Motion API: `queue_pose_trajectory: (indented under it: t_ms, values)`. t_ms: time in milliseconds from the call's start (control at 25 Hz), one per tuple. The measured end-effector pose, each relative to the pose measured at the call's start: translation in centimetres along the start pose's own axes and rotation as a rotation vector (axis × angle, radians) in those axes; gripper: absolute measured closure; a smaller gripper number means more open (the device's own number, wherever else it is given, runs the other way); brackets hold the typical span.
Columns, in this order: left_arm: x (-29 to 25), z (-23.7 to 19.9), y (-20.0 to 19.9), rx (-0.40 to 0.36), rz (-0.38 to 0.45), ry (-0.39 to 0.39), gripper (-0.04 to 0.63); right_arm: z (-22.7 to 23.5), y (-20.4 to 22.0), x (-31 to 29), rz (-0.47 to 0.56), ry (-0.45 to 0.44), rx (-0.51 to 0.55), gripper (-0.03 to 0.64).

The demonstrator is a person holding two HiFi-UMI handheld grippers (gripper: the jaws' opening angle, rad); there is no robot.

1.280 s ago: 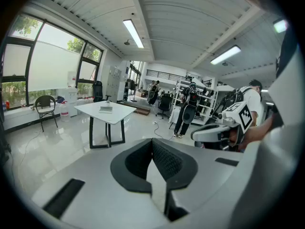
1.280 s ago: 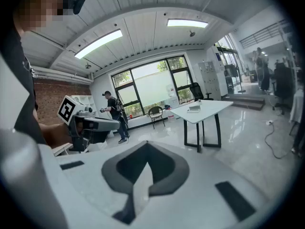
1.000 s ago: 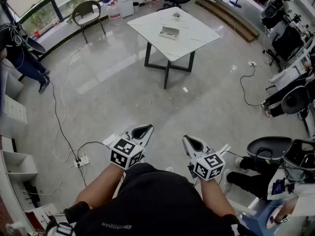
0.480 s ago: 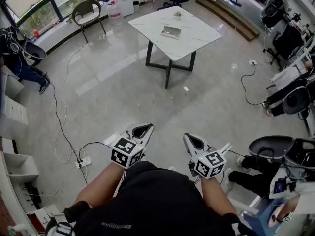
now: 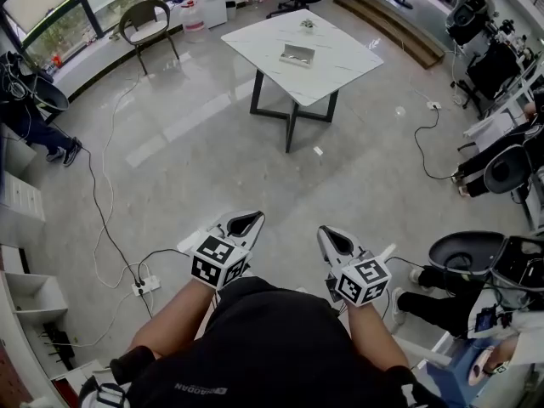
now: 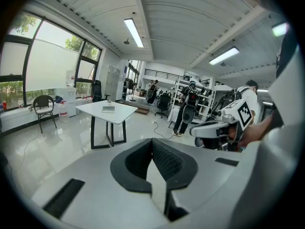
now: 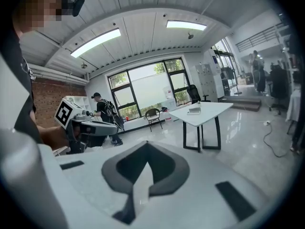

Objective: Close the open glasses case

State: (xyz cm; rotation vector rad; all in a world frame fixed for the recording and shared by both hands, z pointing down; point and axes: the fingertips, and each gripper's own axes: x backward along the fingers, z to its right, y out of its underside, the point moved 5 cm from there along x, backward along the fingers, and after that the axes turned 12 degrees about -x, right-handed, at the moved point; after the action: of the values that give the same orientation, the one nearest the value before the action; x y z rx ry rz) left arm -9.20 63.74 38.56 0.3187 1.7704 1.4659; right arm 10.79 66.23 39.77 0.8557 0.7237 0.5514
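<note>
The glasses case (image 5: 297, 54) is a small grey open box lying on a white square table (image 5: 331, 66) far across the floor. It also shows in the left gripper view as the case (image 6: 108, 109) and in the right gripper view as the case (image 7: 194, 110). My left gripper (image 5: 246, 222) and right gripper (image 5: 333, 241) are held close to my body, side by side and far from the table. Both point toward the table. The left gripper (image 6: 152, 142) has its jaws together on nothing, and so does the right gripper (image 7: 145, 144).
A small object (image 5: 307, 25) stands near the table's far corner. A chair (image 5: 149, 24) stands by the windows at the back left. Cables and a power strip (image 5: 143, 286) lie on the floor left of me. Black chairs (image 5: 463, 253) and people sit to my right, and a person (image 5: 25, 100) stands at the far left.
The view has shifted slightly and the person at the far left has moved further left. Both grippers stay in about the same place by my body.
</note>
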Motion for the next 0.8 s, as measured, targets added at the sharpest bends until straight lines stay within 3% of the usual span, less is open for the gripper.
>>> queue_pose_trajectory:
  t_ms: [800]
  values:
    - [2.2, -6.1, 2.4, 0.029, 0.001, 0.037, 0.592, -3.5, -0.2, -5.7, -0.016, 0.049, 0.003, 0.615]
